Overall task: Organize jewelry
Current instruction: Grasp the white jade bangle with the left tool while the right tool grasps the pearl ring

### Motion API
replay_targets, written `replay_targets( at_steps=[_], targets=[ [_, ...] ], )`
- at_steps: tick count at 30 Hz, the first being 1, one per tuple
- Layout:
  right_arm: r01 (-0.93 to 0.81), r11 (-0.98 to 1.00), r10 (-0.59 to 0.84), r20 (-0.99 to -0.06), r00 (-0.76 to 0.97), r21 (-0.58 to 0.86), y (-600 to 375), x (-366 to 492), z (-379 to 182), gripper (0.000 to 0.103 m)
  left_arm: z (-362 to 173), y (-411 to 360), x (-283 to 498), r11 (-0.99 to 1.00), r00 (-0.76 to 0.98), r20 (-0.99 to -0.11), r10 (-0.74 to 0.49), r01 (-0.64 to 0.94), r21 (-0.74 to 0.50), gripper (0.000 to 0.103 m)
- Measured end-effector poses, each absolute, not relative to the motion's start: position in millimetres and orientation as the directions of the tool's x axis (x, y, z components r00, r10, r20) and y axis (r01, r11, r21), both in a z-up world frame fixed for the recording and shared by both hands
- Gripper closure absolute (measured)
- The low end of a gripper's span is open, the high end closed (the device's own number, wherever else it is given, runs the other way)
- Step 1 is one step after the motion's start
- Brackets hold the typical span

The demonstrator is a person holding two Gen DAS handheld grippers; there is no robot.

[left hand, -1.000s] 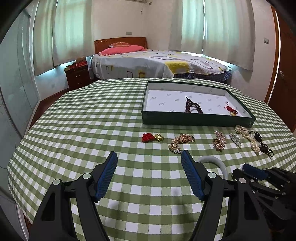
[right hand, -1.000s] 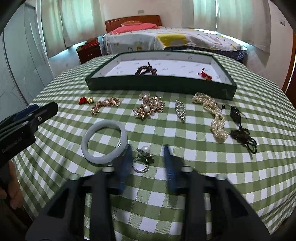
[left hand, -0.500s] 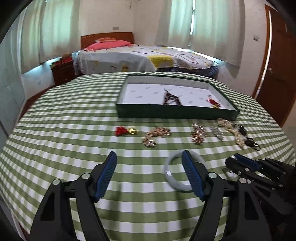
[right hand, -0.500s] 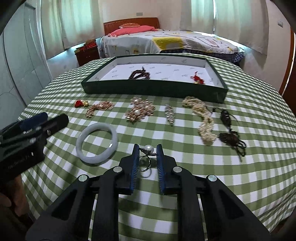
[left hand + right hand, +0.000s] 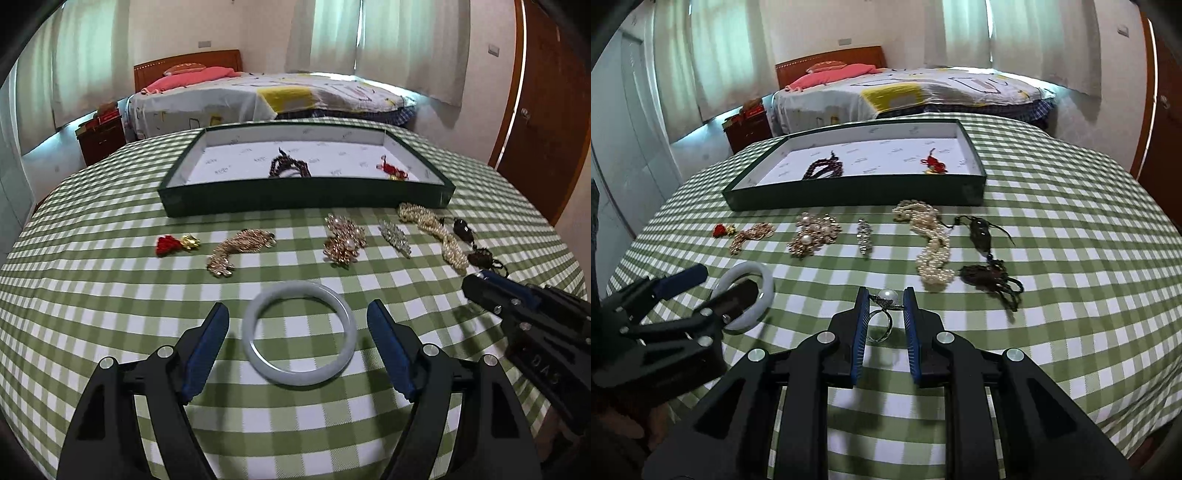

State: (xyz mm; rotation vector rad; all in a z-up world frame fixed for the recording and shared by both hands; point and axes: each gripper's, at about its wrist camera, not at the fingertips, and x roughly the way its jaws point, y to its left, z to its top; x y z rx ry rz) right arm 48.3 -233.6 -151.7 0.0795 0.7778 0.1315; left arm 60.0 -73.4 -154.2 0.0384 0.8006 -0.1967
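Note:
A pale jade bangle [image 5: 300,333] lies flat on the green checked cloth between the open fingers of my left gripper [image 5: 298,325]; it also shows in the right wrist view [image 5: 753,295]. My right gripper [image 5: 886,299] is shut on a silver pearl ring [image 5: 882,310]. A dark green tray [image 5: 306,201] with a white lining stands behind and holds dark beads [image 5: 290,168] and a red tassel piece [image 5: 391,170]. In front of it lie a red charm [image 5: 173,244], gold pieces [image 5: 240,249], a pearl brooch [image 5: 343,242], a crystal clip [image 5: 396,236], a pearl strand [image 5: 931,243] and a dark bead cord [image 5: 986,258].
The round table's edge drops away on all sides. A bed [image 5: 266,99] and a bedside cabinet [image 5: 103,136] stand beyond it, and a wooden door [image 5: 546,110] is at the right. My right gripper's side shows in the left wrist view [image 5: 524,314].
My left gripper has moved right until the bangle sits between its open fingers. My right gripper has closed its fingers on the pearl ring.

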Motion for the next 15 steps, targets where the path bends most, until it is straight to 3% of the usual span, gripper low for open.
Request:
replay_targets(
  at_steps=[15],
  targets=[
    [-0.089, 0.987, 0.157, -0.705, 0.691, 0.133, -230.5, 49.6, -158.5, 0.084, -167.0, -78.6, 64.3, 0.987, 0.656, -0.747, -0.104, 0.162, 0.005, 0.028]
  ],
)
